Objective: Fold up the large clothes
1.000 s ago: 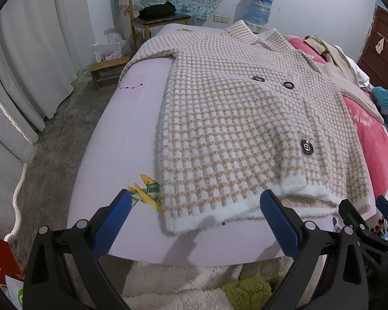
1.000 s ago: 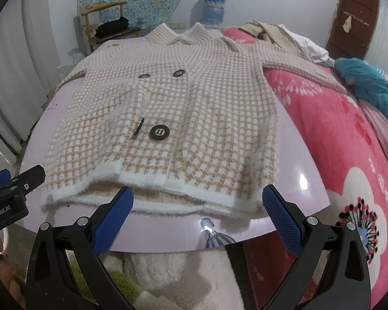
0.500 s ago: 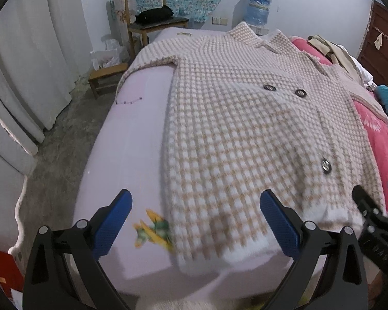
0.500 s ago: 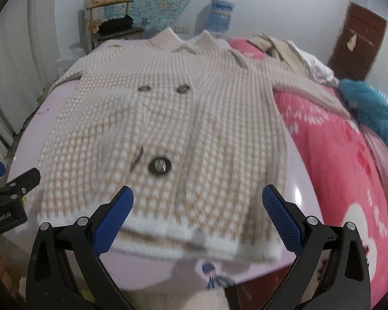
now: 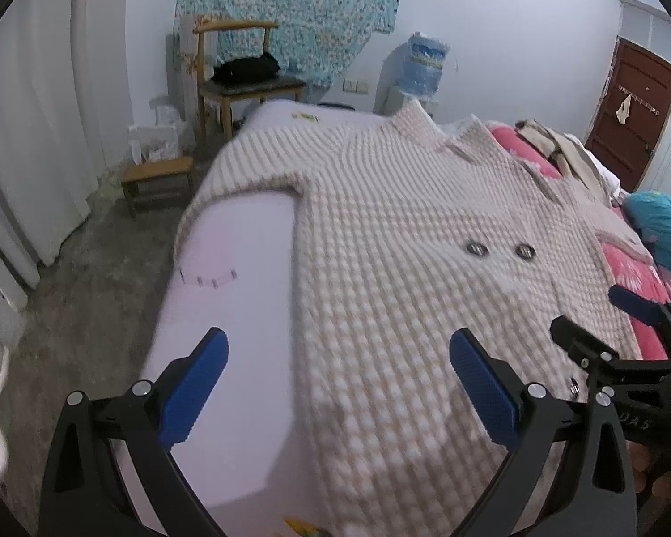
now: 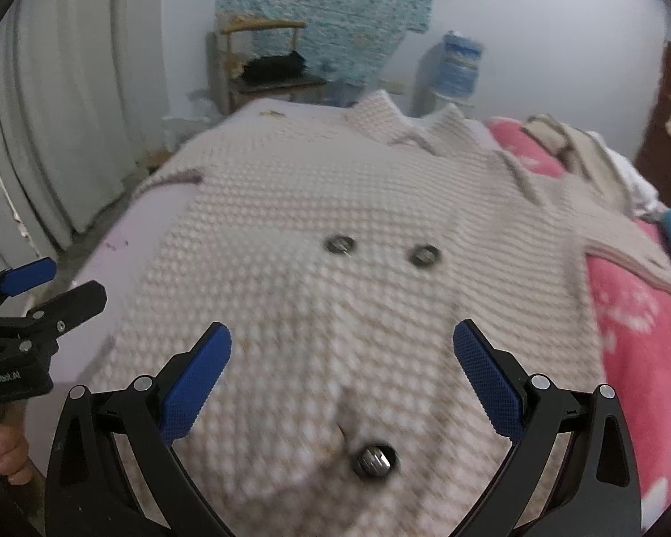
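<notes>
I see the checked knit coat lying flat, front up, spread across the lilac bed surface, collar toward the far wall, one sleeve draped off the far left edge and the other running out over the pink blanket. I hold both tools above its lower half: the left gripper stands with its jaws wide apart and nothing between them, and the right gripper is likewise spread wide and empty. I judge the coat to be thick, fuzzy and soft, fairly heavy for a garment, so it should sag and drag when lifted, not slide. The pile should grip the blue pads well. I would take hold at a doubled edge, such as the hem corners or a shoulder seam, and avoid the buttons, which give a hard, uneven bite. The hem is cut off below both wrist views. The sleeve ends are out of sight. Motion blur smears the knit near the fingers, so I cannot tell whether the front panels overlap cleanly.
</notes>
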Action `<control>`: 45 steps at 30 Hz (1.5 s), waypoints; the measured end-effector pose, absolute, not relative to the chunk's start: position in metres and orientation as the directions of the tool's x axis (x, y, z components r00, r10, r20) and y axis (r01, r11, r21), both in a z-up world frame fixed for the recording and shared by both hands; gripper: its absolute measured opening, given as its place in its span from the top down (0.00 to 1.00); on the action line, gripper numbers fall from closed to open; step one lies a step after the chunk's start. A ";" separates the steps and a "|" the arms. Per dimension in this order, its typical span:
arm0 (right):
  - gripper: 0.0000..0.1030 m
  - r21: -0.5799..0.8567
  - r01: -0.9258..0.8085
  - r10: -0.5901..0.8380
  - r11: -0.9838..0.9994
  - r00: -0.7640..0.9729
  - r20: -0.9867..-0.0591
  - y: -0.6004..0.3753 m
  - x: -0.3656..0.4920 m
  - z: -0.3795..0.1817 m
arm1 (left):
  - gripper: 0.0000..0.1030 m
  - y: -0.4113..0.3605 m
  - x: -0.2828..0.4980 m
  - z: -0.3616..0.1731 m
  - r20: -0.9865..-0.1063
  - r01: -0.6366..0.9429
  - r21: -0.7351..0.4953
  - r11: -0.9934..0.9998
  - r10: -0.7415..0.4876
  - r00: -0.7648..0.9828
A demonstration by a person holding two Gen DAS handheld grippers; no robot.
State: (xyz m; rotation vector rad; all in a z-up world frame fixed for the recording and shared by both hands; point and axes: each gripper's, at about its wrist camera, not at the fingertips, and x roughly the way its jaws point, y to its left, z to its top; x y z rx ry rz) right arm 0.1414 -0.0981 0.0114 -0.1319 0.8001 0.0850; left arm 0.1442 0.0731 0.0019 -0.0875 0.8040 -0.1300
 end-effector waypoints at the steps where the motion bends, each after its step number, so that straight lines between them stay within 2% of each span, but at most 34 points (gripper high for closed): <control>1: 0.07 -0.077 -0.133 0.037 0.988 0.693 -0.720 -0.095 0.149 0.010 | 0.05 0.077 0.151 0.003 -0.709 0.085 -0.139 0.987 -0.159 0.687; 6: 0.07 -0.037 -0.169 0.090 0.985 0.683 -0.725 -0.083 0.176 0.005 | 0.05 0.107 0.181 0.011 -0.700 0.076 -0.241 0.968 -0.227 0.677; 10: 0.07 -0.001 -0.188 0.127 0.982 0.664 -0.737 -0.080 0.190 -0.001 | 0.05 0.134 0.206 0.020 -0.695 0.007 -0.262 0.965 -0.194 0.692; 13: 0.07 0.009 -0.201 0.142 0.980 0.658 -0.739 -0.078 0.195 -0.007 | 0.05 0.162 0.224 0.019 -0.690 -0.047 -0.338 0.940 -0.213 0.692; 19: 0.07 0.010 -0.213 0.147 0.977 0.640 -0.754 -0.075 0.200 -0.017 | 0.09 0.242 0.261 -0.024 -0.666 -0.226 -0.648 0.728 -0.397 0.632; 24: 0.07 -0.008 -0.209 0.129 0.978 0.631 -0.765 -0.073 0.202 -0.022 | 0.10 0.296 0.280 -0.100 -0.571 -0.412 -0.821 0.395 -0.579 0.583; 31: 0.07 -0.036 -0.192 0.090 0.981 0.609 -0.788 -0.070 0.209 -0.026 | 0.08 0.331 0.292 -0.173 -0.462 -0.515 -0.847 0.134 -0.666 0.586; 38: 0.07 -0.033 -0.145 0.059 0.989 0.585 -0.809 -0.073 0.218 -0.031 | 0.08 0.340 0.307 -0.244 -0.316 -0.585 -0.801 -0.123 -0.743 0.589; 42: 0.07 -0.040 -0.120 0.037 0.992 0.573 -0.819 -0.078 0.222 -0.035 | 0.09 0.342 0.314 -0.261 -0.296 -0.599 -0.780 -0.184 -0.735 0.610; 45: 0.07 -0.048 -0.105 0.021 0.993 0.572 -0.820 -0.081 0.223 -0.036 | 0.23 0.348 0.316 -0.273 -0.318 -0.619 -0.757 -0.207 -0.711 0.627</control>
